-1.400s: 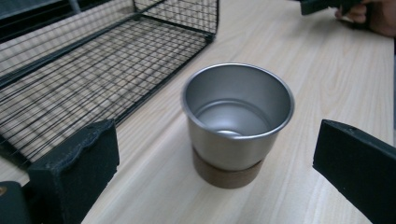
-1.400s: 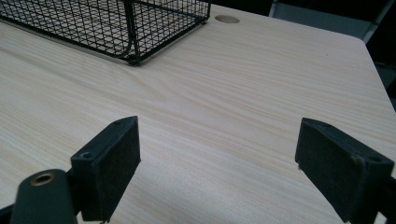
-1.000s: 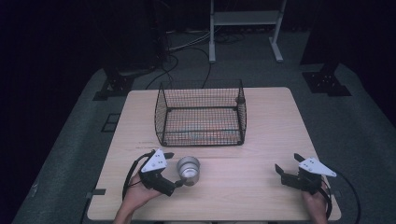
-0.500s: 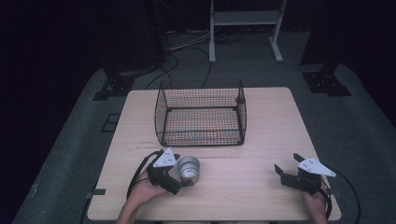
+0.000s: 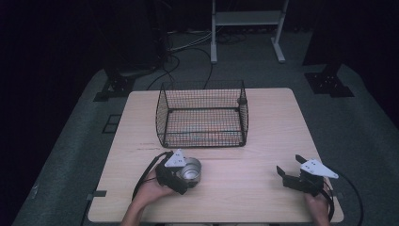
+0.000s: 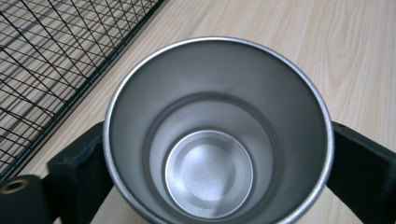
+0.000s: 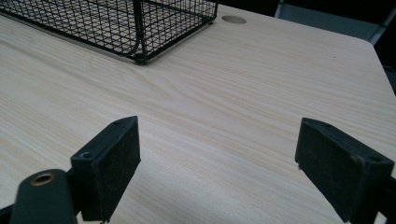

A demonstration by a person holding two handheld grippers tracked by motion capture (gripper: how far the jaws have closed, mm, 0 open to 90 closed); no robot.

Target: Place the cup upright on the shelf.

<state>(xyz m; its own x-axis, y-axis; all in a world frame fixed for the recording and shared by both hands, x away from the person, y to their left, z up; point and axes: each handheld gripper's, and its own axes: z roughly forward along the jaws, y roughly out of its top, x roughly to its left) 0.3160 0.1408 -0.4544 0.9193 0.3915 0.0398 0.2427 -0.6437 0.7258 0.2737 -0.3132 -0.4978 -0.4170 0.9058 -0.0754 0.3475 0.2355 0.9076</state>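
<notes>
In the high view, the person's forearms are being cut off by the bottom edge of the frame, and the room beyond the desk is lying in darkness, with little to make out there beyond a pale stand and some floor cables at the top. The left gripper is sitting in the lower left of that frame, and its body is covering the near side of the steel cup, so only the rim and the inside are showing.

In the left gripper view, the steel cup is taking up the middle of the frame, its mouth facing the camera and its lower rim running off the bottom edge. It is standing between the left gripper's black pads, one at each lower corner. The jaws have just been closing, and both pads are sitting against the cup's wall. The wire basket is lying in the upper left, just beside the cup.

In the right gripper view, the right gripper is holding its jaws spread wide over bare desk wood, with a corner of the basket at the upper left.
</notes>
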